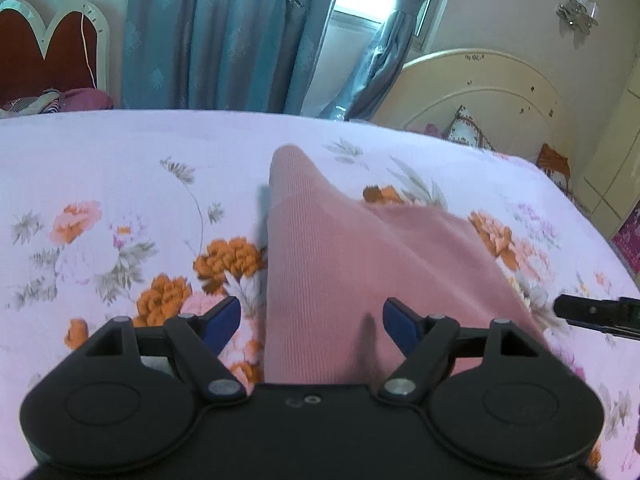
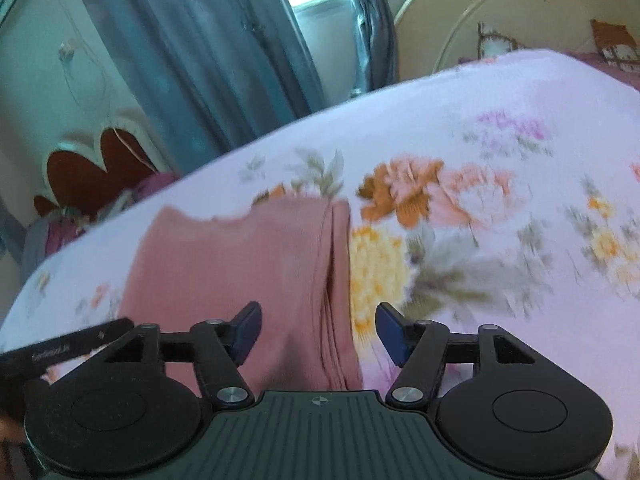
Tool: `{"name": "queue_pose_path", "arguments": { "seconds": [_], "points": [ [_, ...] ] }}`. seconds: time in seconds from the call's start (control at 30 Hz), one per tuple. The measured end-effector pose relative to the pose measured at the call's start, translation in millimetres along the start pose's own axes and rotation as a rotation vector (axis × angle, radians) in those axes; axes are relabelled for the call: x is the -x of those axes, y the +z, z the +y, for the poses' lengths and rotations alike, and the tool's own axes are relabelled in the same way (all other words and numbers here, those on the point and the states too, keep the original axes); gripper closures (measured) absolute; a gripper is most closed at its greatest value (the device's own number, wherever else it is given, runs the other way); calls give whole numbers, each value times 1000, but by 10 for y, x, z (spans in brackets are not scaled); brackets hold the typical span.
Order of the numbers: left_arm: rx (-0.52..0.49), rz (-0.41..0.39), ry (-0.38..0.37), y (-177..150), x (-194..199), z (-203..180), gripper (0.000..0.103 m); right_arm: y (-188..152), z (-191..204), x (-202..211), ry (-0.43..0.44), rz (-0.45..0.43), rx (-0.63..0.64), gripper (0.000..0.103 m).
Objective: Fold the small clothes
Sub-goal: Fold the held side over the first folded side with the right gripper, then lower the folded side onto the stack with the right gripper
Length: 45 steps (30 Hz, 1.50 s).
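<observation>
Jaws apart on both grippers; only the right wrist view shows the pink garment (image 2: 240,264) stacked in folds.

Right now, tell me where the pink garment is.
The pink garment lies on the floral bedsheet, just ahead of both open grippers: between the left gripper fingers, and left of centre before the right gripper.

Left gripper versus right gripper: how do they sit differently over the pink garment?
The left gripper is over the pink garment's smooth middle, with cloth spanning its gap. The right gripper straddles the garment's stacked folded edge, with floral bedsheet beside it. Both are open, gripping nothing.
</observation>
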<state>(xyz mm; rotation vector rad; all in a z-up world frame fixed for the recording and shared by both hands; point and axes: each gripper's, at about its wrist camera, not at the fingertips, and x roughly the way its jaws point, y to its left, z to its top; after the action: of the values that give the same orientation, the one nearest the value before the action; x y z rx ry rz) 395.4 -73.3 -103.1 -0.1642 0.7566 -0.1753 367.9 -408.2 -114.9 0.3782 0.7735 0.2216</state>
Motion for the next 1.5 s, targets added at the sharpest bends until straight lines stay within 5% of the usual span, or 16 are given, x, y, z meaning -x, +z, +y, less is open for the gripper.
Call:
{"name": "queue_pose_path", "arguments": {
  "seconds": [0.27,0.37,0.63,0.67,0.7,0.77,0.9,1.0,1.27,1.5],
  "points": [
    [-10,-21,9,291,-233,61,27,291,28,-516,5,39,-4,42],
    [-8,-16,14,357,-379,93,32,365,13,-757,1,71,-11,64],
    [6,22,-12,453,-752,148,33,518,-33,-1206,13,118,-36,64],
    [9,30,-15,445,-797,156,34,515,-6,-1215,7,109,-12,68],
    [14,34,-19,435,-830,168,37,511,16,-1209,14,101,11,90],
    [20,28,-46,405,-856,183,49,502,55,-1126,9,57,49,93],
    [7,-47,-48,388,-762,141,59,444,114,-963,-72,-63,168,94],
    [11,-13,-4,366,-943,188,54,427,-71,-1227,-88,35,124,94],
    [35,-74,13,484,-779,172,55,583,-72,-1049,-62,-38,115,93],
    [48,-8,91,515,-1121,265,45,548,15,-1418,-138,12,213,93]
  ]
}}
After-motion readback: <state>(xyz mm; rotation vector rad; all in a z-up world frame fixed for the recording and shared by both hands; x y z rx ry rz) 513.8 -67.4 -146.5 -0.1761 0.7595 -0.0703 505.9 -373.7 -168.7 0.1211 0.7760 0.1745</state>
